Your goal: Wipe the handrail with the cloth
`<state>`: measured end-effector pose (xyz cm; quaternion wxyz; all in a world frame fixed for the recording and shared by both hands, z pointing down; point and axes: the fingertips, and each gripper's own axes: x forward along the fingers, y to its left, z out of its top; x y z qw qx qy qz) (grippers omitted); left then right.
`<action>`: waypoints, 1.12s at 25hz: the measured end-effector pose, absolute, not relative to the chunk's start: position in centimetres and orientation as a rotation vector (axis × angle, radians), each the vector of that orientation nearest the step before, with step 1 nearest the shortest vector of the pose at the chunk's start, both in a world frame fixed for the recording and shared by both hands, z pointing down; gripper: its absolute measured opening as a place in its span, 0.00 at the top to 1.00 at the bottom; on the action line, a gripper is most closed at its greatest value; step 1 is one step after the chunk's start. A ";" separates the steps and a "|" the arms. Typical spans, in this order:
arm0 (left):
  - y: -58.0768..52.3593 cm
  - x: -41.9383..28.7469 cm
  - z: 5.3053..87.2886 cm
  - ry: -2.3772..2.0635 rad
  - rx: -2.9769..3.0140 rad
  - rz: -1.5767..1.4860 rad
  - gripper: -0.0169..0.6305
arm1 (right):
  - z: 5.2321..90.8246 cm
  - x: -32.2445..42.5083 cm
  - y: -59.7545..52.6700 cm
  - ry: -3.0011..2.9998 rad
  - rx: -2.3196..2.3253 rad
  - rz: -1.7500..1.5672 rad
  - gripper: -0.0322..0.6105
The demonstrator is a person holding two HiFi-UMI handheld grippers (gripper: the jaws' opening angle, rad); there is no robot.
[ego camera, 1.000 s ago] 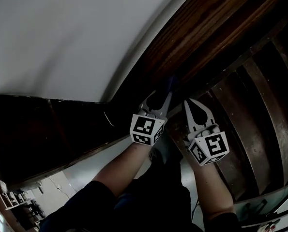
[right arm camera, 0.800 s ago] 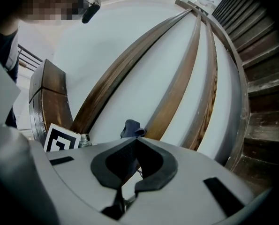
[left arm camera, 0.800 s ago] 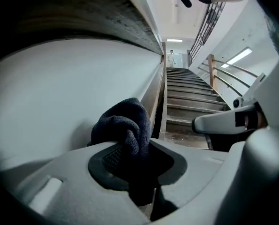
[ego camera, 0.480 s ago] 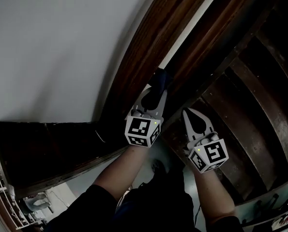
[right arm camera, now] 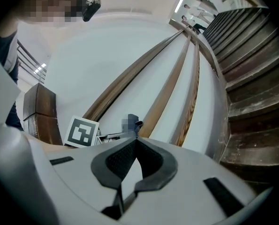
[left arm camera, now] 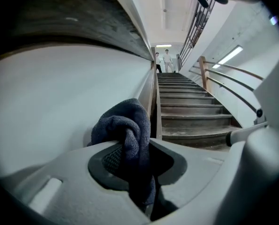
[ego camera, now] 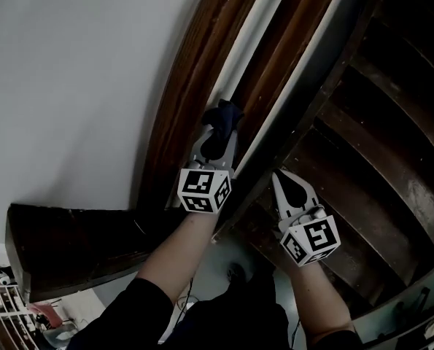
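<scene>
In the head view, my left gripper (ego camera: 217,127) was pinching the dark cloth (ego camera: 224,114) at the wooden handrail (ego camera: 195,86). In that dim light I couldn't tell whether the cloth touched the rail. The rail's long axis ran up and away ahead of my tips. My right gripper (ego camera: 279,179) hung lower, clear of the rail.

In the left gripper view, the cloth (left arm camera: 125,130) was bunched between my jaws.

In the right gripper view, my jaws were pressed together on nothing, and the handrail (right arm camera: 130,83) climbed past them, so I judged my left the nearer.

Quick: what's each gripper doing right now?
Left gripper: closed on the cloth.
Right gripper: closed, holding nothing.
</scene>
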<state>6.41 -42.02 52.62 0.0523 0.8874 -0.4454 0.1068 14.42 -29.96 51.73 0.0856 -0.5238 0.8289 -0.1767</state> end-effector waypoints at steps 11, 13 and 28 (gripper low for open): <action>-44.9 10.8 49.1 -1.346 2.728 0.366 0.82 | 48.5 19.4 -28.1 2.393 -1.678 -0.478 0.94; -44.3 11.2 48.6 -1.325 2.709 0.340 0.82 | 47.6 20.0 -27.3 2.383 -1.699 -0.463 0.94; -27.2 9.0 42.5 -1.023 2.763 0.184 0.82 | 42.2 14.7 -18.2 2.478 -1.730 -0.410 0.94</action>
